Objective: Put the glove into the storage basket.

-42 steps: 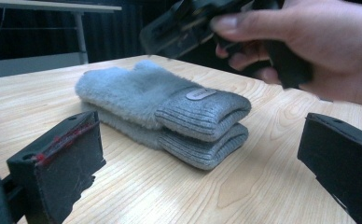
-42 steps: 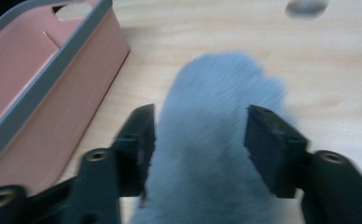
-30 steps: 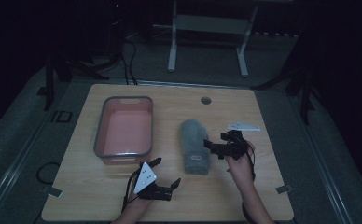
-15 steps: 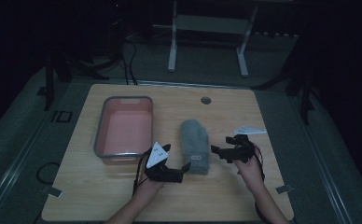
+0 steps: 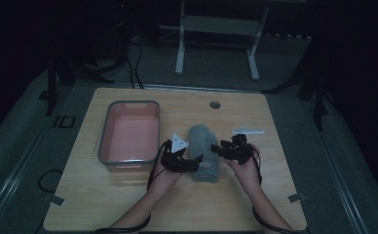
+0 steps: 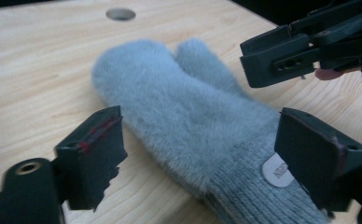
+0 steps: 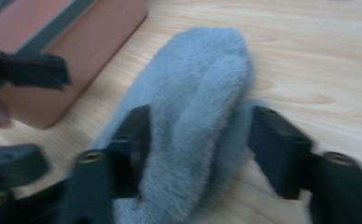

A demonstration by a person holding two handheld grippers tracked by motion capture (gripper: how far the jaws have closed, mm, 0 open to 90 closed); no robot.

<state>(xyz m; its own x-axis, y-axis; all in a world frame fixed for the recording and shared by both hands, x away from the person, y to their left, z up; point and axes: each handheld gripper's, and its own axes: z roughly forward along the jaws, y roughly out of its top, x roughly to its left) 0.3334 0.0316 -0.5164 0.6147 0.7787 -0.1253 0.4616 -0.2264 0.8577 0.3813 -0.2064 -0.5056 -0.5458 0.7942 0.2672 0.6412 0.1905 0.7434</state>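
A grey furry mitten (image 5: 202,139) with a knit cuff lies flat in the middle of the wooden table. My left gripper (image 5: 189,161) sits at its cuff from the left. In the left gripper view the jaws (image 6: 202,144) straddle the cuff with a gap on the left side; they have just been closing and stand open. My right gripper (image 5: 221,148) comes in from the right. Its jaws (image 7: 200,135) flank the mitten's (image 7: 202,70) furry body, close against the fur without a visible squeeze; they too have just been closing.
A pink bin (image 5: 104,141) with a grey rim stands just left of the mitten; its wall (image 7: 90,51) appears in the right gripper view. A thin white strip (image 5: 248,131) lies right of the mitten. A round hole (image 5: 215,105) marks the table's far side.
My left hand came up from the table's front edge to the mitten's left side. The right hand dropped slightly onto the mitten. Both pairs of jaws stand narrower than before.
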